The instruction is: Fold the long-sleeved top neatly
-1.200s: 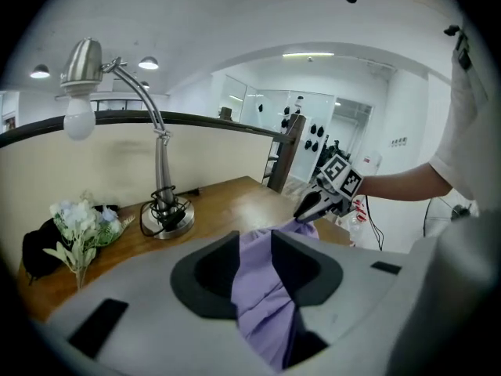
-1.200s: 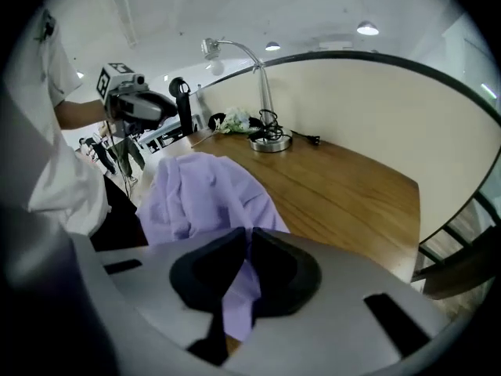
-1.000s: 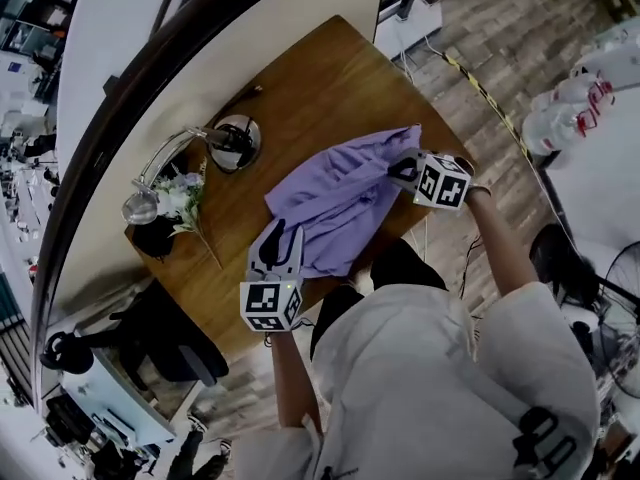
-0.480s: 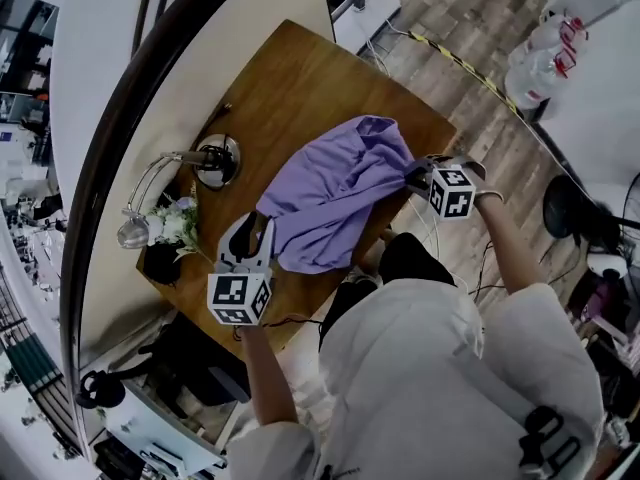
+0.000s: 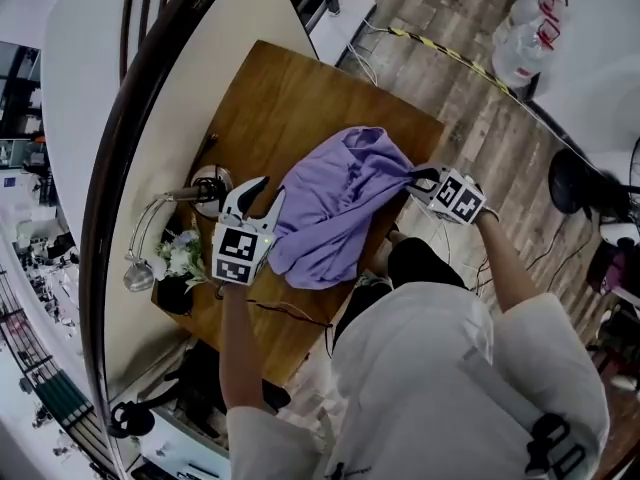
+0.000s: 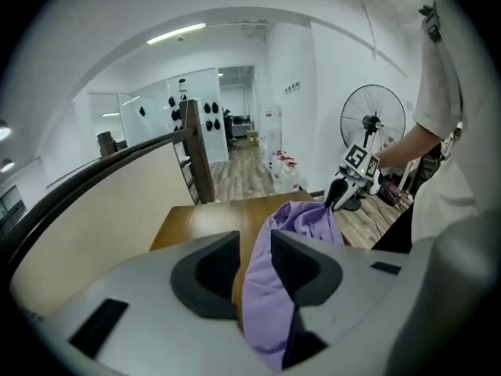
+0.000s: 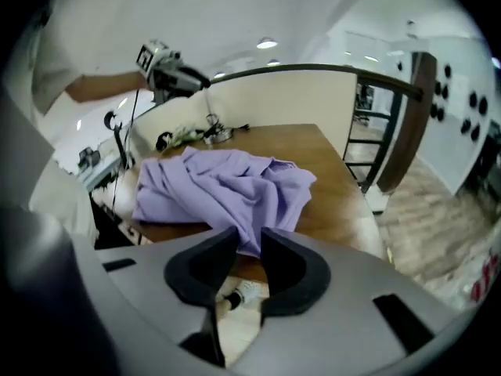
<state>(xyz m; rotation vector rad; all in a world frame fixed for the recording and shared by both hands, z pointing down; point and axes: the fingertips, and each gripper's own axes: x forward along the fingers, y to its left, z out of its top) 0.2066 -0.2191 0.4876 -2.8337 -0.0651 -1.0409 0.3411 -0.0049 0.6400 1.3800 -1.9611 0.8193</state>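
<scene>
The right hand-held gripper [image 5: 415, 176], just off the near edge of the surface [image 5: 290, 98] by its right-hand corner, has just been opening its jaws. A peak of the long-sleeved top [image 5: 335, 213] is still caught between its tips, and the cloth is drawn up to a point there. The left hand-held gripper [image 5: 262, 193] has left the near edge, where it sat at the top's hem a second ago, and now stands further in, beside the lamp [image 5: 205, 183] and flowers [image 5: 180, 258]. Its jaws are well apart. Purple cloth runs between them, but a strip of bare wood shows beside one jaw, so I judge it is not pinching. The top itself is a rumpled heap along the near edge, spilling slightly over it, with no sleeve laid out. This looks like the end of a tug to spread it: the right grip is loosening, the left is free, and the garment still needs flattening before any fold can be neat.
</scene>
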